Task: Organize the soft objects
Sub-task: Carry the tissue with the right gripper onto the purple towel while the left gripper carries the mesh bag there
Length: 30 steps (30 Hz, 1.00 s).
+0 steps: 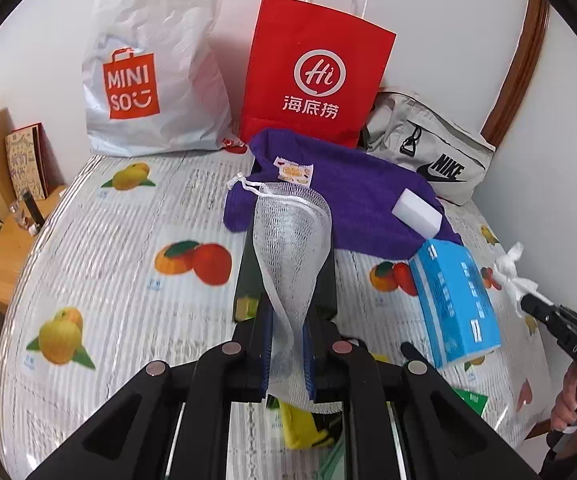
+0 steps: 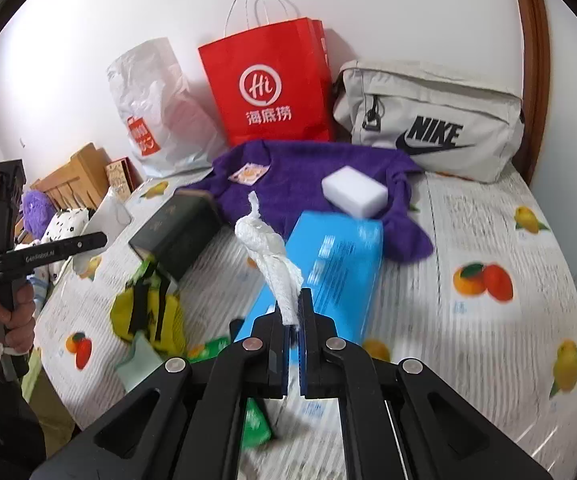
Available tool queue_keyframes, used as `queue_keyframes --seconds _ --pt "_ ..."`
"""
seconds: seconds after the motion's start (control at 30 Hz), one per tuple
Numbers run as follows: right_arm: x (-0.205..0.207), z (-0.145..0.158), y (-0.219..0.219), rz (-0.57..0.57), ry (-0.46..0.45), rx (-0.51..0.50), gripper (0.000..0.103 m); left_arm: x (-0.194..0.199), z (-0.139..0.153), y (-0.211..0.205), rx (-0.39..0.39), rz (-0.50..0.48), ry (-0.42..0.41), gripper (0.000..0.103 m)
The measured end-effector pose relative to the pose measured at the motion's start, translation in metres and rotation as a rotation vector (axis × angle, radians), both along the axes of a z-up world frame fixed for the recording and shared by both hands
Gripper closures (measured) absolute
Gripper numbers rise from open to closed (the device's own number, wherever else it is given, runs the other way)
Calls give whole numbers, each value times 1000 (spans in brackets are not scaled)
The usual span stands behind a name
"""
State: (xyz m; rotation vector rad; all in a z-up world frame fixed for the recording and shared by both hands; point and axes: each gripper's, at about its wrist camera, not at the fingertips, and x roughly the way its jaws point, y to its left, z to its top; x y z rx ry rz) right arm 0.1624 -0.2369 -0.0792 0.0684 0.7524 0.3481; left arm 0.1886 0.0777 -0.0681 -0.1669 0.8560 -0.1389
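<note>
Against the wall at the top of both frames stand a white plastic bag [image 1: 144, 76] printed "MINISO", a red paper bag [image 1: 312, 76] marked "Hi" above Chinese characters, and a grey pouch [image 2: 428, 120] reading "NIKE". My left gripper [image 1: 288, 344] is clamped on a white mesh bag [image 1: 290, 248], which rises from between the fingers at frame centre. My right gripper [image 2: 294, 320] pinches a twisted white tissue [image 2: 272, 256] sticking up from the fingertips. Behind lie a purple towel [image 2: 296, 184], a white sponge [image 2: 354, 192] and a blue tissue pack [image 2: 336, 264]; its print is too blurred to read.
</note>
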Motion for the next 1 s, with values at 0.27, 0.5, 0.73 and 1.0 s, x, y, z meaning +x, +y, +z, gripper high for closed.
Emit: queue_keyframes --seconds 0.27,0.5,0.73,1.0 --pt "46 9 3 -10 5 -6 100 33 4 -1 16 7 20 90" --pt "82 11 7 -8 10 -28 100 66 9 -1 21 4 23 90" --pt "120 -2 13 -10 48 -83 100 107 2 -10 6 -25 49 90" --pt "156 -19 23 -3 85 -133 100 141 -4 -10 27 -33 62 90"
